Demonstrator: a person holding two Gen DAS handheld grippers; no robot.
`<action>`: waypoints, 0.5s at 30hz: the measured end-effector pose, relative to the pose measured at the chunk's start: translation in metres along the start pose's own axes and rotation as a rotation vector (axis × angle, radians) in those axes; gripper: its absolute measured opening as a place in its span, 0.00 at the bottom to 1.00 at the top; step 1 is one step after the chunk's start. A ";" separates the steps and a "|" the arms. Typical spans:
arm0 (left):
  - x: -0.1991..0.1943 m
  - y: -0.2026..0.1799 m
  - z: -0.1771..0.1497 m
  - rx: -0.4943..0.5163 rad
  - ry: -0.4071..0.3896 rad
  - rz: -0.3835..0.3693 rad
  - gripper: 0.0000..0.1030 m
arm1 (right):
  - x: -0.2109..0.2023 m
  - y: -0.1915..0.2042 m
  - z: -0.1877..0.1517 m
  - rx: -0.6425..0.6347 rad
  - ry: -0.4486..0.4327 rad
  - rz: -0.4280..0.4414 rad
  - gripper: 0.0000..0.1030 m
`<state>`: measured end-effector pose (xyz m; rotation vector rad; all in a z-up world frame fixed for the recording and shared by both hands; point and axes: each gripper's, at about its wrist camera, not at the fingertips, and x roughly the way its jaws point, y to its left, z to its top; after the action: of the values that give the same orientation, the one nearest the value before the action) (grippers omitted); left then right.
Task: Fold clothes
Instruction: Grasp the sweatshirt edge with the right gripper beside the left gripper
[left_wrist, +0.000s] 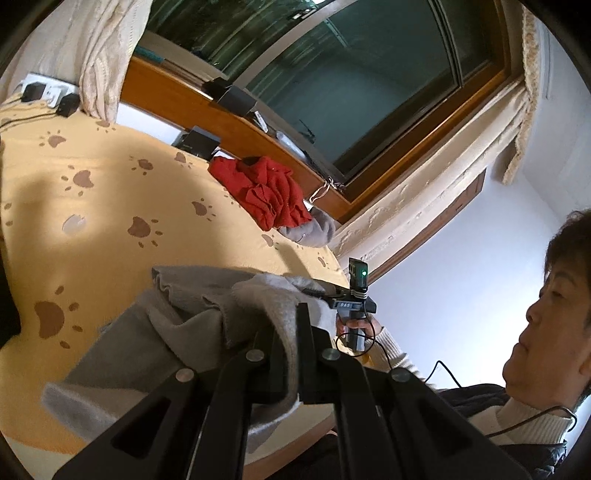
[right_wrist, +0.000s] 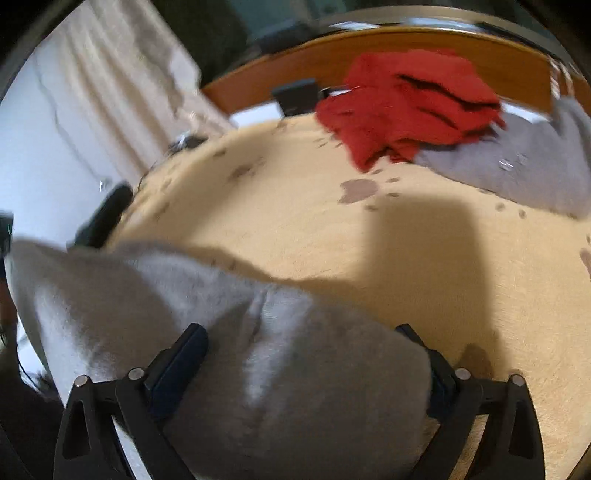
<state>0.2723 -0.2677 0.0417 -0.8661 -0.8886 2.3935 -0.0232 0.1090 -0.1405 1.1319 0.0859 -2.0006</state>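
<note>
Left wrist view, left to right: power strip (left_wrist: 44, 90) with black adapters at the far left corner of the bed, cream curtain (left_wrist: 107, 55) hanging just beside it. Yellow paw-print blanket (left_wrist: 92, 229) covers the bed. Grey garment (left_wrist: 207, 314) lies at the near edge, partly lifted off the blanket. Left gripper (left_wrist: 286, 343): fingers together, clamped on a fold of the grey garment; cloth drapes over and between them. Red garment (left_wrist: 269, 192) is crumpled at the far edge against the wooden headboard (left_wrist: 229, 114), overlapping a second grey piece (left_wrist: 314, 230) just to its right. Dark window (left_wrist: 332, 74) above the headboard. Right gripper (left_wrist: 332, 290) reaches into the raised grey cloth, held by the person's hand (left_wrist: 360, 326), cream sleeve, cable trailing. Person at the right edge of the frame.

Right wrist view, blurred: grey garment (right_wrist: 258, 350) fills the lower left, bunched up between the right gripper's (right_wrist: 314, 354) fingers. Fingers (right_wrist: 184, 354) stand wide apart with cloth between them; no pinch visible. Bare blanket (right_wrist: 295, 221) mid-frame with a dark shadow on it. Red garment (right_wrist: 406, 107) at the far edge by the headboard (right_wrist: 332, 51), second grey piece (right_wrist: 517, 166) touching its right side.
</note>
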 end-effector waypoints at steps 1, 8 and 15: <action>-0.001 -0.001 0.001 0.004 -0.002 0.001 0.04 | 0.001 0.001 0.001 0.000 0.005 -0.007 0.70; -0.007 -0.005 0.007 0.012 -0.025 0.030 0.04 | 0.001 0.020 0.003 -0.040 -0.003 -0.084 0.20; -0.031 -0.024 0.031 0.075 -0.129 0.079 0.04 | -0.071 0.056 0.013 -0.114 -0.295 -0.269 0.14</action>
<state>0.2777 -0.2819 0.0896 -0.7380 -0.8202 2.5577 0.0247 0.1097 -0.0627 0.7756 0.2067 -2.3486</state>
